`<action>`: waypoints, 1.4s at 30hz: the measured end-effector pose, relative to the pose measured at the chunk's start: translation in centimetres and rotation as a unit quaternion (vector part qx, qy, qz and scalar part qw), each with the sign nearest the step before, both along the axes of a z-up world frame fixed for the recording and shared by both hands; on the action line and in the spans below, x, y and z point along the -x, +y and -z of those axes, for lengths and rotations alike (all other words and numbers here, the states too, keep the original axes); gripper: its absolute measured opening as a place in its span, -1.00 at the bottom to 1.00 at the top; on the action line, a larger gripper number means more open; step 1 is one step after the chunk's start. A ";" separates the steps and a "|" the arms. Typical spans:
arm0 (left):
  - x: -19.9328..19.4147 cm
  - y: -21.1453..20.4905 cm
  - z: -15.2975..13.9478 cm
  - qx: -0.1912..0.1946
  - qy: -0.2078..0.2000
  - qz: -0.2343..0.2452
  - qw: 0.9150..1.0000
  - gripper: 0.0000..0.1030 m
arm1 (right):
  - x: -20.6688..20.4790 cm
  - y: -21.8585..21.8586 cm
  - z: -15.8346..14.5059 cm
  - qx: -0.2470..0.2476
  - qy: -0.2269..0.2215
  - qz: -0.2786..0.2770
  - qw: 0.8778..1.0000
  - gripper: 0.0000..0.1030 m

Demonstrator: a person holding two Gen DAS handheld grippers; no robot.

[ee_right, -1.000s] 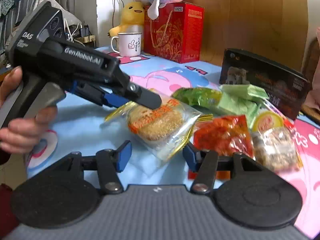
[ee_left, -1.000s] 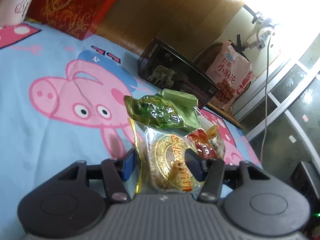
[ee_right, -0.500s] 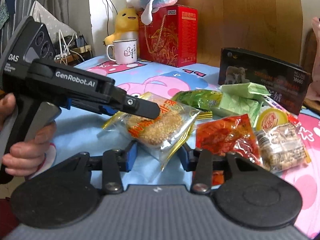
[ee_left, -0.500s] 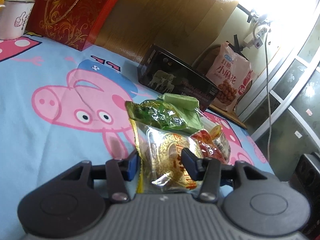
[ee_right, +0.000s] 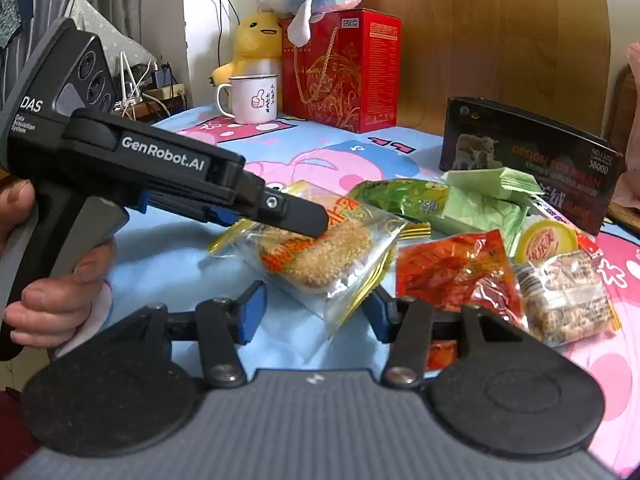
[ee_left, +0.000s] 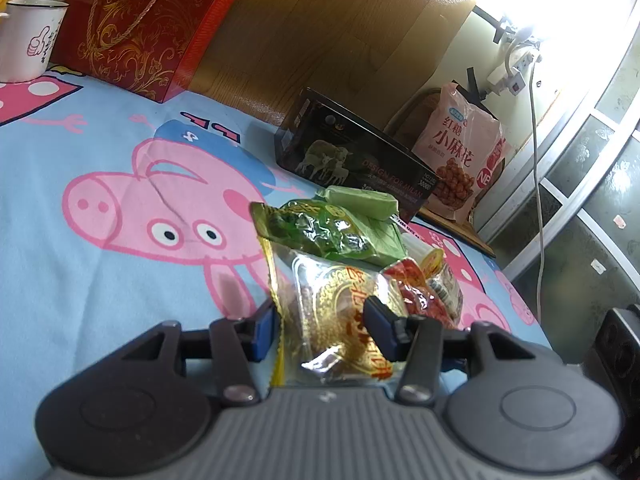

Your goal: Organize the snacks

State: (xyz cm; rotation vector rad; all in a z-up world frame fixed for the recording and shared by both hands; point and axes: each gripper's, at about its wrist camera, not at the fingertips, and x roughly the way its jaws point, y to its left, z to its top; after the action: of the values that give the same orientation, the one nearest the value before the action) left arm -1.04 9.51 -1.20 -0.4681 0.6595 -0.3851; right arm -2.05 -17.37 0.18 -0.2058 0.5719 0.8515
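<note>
The sesame cake packet [ee_right: 320, 256] lies on the cartoon bedsheet [ee_left: 100, 260], clamped between the left gripper [ee_left: 320, 320]'s fingers, with the green packet [ee_left: 328, 232] just beyond them. The right gripper [ee_right: 316, 308]'s fingers straddle the packet's near corner without pressing, and they are opening. The red packet [ee_right: 456, 276] sits just right of them. To do it well, lift the cake gently, keeping its wrapper clear of the neighbours.
</note>
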 end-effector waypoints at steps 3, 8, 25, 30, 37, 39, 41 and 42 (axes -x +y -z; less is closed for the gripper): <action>0.2 0.0 -0.2 0.001 -0.004 -0.001 1.000 -0.13 | 0.3 0.2 0.0 0.007 -0.012 0.013 1.000 -0.15; 0.2 -0.2 -2.9 0.015 -0.037 0.008 0.999 -0.15 | 0.4 -1.2 -1.7 -0.038 -0.018 0.015 0.999 -0.25; -21.4 -7.8 -8.2 -0.043 -0.037 -0.001 0.998 -0.10 | -20.6 -4.6 -6.6 -0.039 -0.058 0.200 0.977 -0.21; -17.4 -5.4 -6.0 -0.023 -0.041 0.026 0.999 -0.02 | -17.1 -9.9 -5.0 -0.118 -0.005 0.181 0.976 -0.18; -19.1 -6.5 -1.0 -0.021 0.074 0.052 0.996 0.18 | -18.2 -7.3 -0.2 -0.095 0.136 0.143 0.976 -0.20; -18.0 -6.9 -1.0 -0.024 0.062 0.063 0.996 -0.01 | -16.6 -6.1 0.1 -0.060 0.107 0.144 0.982 -0.23; -16.7 -7.1 -1.2 -0.028 0.062 0.074 0.995 -0.07 | -15.1 -5.3 -0.2 -0.020 0.076 0.143 0.987 -0.38; -15.7 -7.2 -1.2 -0.030 0.060 0.076 0.995 -0.07 | -14.5 -5.3 -0.2 -0.013 0.068 0.147 0.987 -0.45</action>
State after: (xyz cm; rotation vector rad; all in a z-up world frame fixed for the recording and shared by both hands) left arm 14.67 2.30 0.04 -0.3875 0.8237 -0.4815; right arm 12.46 -22.68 0.42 -0.0370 0.6994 0.5893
